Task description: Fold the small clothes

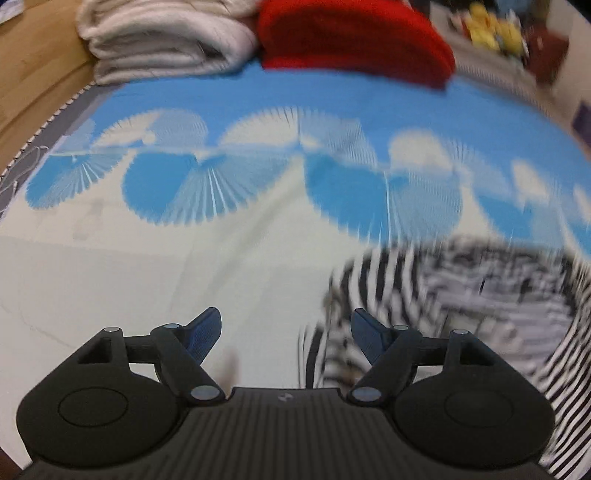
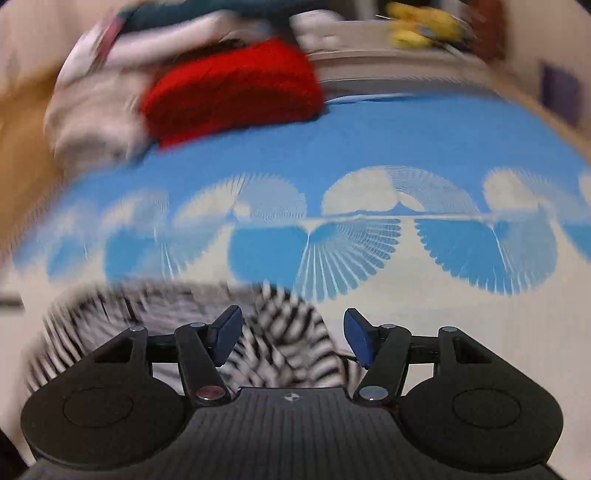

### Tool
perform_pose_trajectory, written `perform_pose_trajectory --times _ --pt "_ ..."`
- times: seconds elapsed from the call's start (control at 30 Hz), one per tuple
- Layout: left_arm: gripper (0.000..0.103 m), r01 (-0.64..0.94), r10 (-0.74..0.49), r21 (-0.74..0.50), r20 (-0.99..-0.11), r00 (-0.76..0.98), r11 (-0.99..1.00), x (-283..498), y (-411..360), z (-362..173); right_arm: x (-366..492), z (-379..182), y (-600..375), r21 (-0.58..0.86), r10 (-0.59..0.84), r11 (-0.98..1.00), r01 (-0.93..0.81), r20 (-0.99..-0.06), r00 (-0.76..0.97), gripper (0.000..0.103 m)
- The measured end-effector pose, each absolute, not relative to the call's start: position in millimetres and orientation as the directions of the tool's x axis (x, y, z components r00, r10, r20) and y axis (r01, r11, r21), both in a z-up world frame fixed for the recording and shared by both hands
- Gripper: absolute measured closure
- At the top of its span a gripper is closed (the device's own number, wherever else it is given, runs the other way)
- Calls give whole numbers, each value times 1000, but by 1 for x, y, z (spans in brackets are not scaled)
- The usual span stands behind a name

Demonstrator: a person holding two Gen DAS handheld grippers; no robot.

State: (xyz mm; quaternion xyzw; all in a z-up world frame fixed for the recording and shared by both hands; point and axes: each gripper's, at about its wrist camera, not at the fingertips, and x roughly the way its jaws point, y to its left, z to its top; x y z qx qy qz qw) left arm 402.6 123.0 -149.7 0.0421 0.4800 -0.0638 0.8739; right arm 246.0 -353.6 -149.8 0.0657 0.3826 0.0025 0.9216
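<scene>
Two grippers sit close over a bed cover, both with fingers spread wide and nothing between them; the left gripper has bare cream cloth under its gap, and the right gripper has a striped garment lying below its gap, whether touched or not cannot be told through the blur; the left gripper's right fingertip overlaps the garment's near edge in the left wrist view, while its left fingertip is over plain cover; the black-and-white striped garment lies rumpled on the cream part of the cover, to the right in the left wrist view and to the left and centre in the right wrist view; open cream cover stretches to the left of it, and more lies to its right in the right wrist view; beyond comes a band of blue fan shapes, then plain blue; at the far edge rest a folded red cloth and, just beside it on the left, a stack of folded pale towels; a wooden floor shows past the cover's left edge; blurred yellow things sit far back on the right.
</scene>
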Motion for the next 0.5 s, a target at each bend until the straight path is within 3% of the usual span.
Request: perform_pose_trajectory --times 0.23,0.27,0.3,0.4,0.43,0.5 --pt "21 163 -74 6 -872 484 987 411 109 -185 271 -208 -299 -59 100 969 -241 -795 598 44" --pt "21 162 -67 14 -875 480 987 414 105 -187 278 -215 -295 -67 95 967 -248 -804 587 56" --pt "21 160 -61 19 -876 479 987 417 103 -187 283 -219 -294 -43 116 965 -257 -813 571 94" --pt "21 156 -67 12 -869 491 988 421 103 -186 299 -191 -301 129 236 966 -225 -796 557 93" --pt "21 154 -70 8 -867 494 988 422 104 -186 300 -170 -310 194 290 956 -221 -740 607 103" --pt "21 150 -67 9 -866 496 989 425 105 -187 308 -137 -339 289 276 950 -115 -617 737 103"
